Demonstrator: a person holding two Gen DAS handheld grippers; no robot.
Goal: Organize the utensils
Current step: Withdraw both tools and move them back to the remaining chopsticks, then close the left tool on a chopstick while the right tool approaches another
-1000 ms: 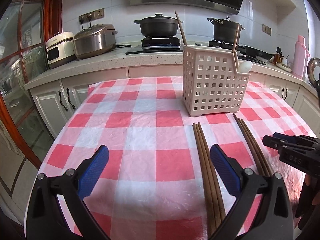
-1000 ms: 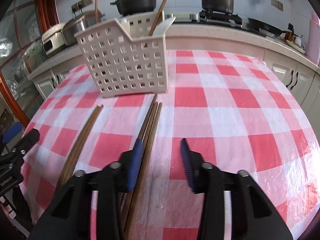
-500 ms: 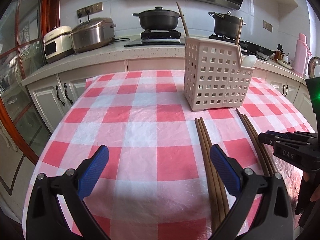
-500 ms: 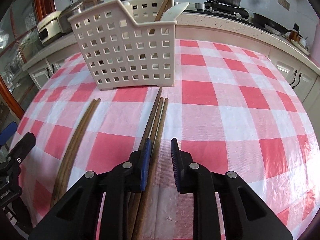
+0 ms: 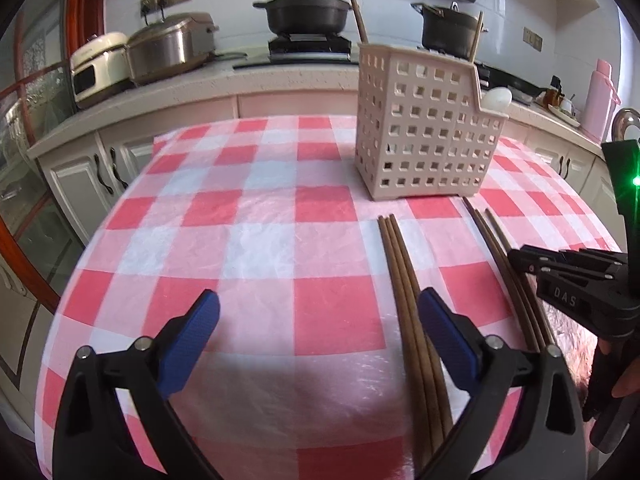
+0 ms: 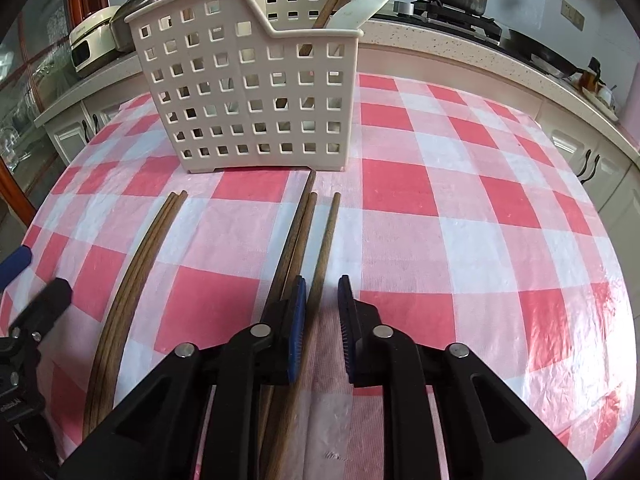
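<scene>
A beige perforated utensil basket (image 5: 426,128) stands on the red-checked table, with chopsticks and a white spoon (image 6: 360,6) in it. It also shows in the right wrist view (image 6: 248,92). Two bundles of brown chopsticks lie in front of it: a left bundle (image 5: 408,304) (image 6: 132,276) and a right bundle (image 6: 296,236) (image 5: 504,264). One chopstick (image 6: 326,240) of the right bundle lies apart, between my right gripper's (image 6: 321,316) narrowly open fingers. My left gripper (image 5: 318,332) is wide open and empty above the table, its right finger (image 5: 448,334) beside the left bundle.
A kitchen counter (image 5: 192,84) runs behind the table with a rice cooker (image 5: 170,46), a second cooker (image 5: 98,66), two black pots (image 5: 306,12) on a stove and a pink flask (image 5: 600,96). Cabinet doors are below. The table edge curves off at left and right.
My right gripper has narrowed over the right bundle and moved forward, and one chopstick has been separated from the other two. The left gripper stays wide open and has shifted slightly.
</scene>
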